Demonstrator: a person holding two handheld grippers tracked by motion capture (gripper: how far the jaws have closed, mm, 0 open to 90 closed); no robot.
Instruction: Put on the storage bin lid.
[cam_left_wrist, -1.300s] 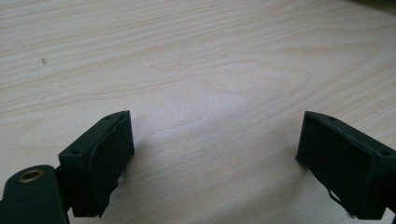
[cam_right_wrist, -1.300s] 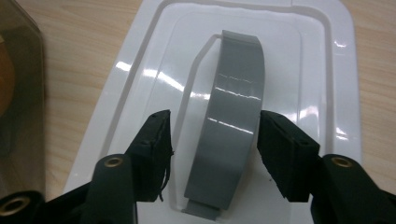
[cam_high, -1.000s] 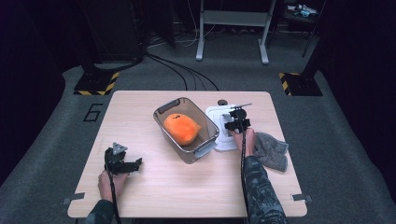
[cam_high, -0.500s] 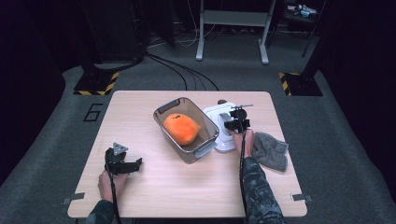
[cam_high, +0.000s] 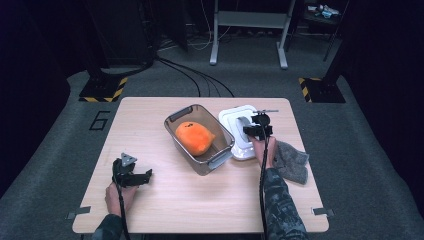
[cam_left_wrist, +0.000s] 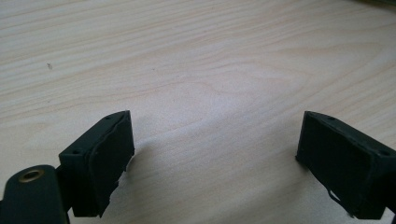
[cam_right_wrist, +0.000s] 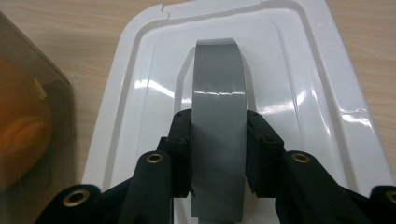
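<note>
The right tongs (cam_right_wrist: 218, 140) are clamped across a roll of grey tape (cam_right_wrist: 218, 107), both pads pressing its flat sides after the jaws have just been closing. The roll stands on edge in the middle of a white lid (cam_right_wrist: 140, 102). The grasp looks made; the lift appears next, and it calls for a straight pull up so the roll clears the lid. The tape is smooth, slightly glossy, with 1 faint crease. Left of the lid sits a clear bin (cam_high: 200, 137) holding an orange toy (cam_high: 194, 137). Farther left, the left tongs (cam_left_wrist: 215, 158) rest open over bare table (cam_left_wrist: 196, 60).
</note>
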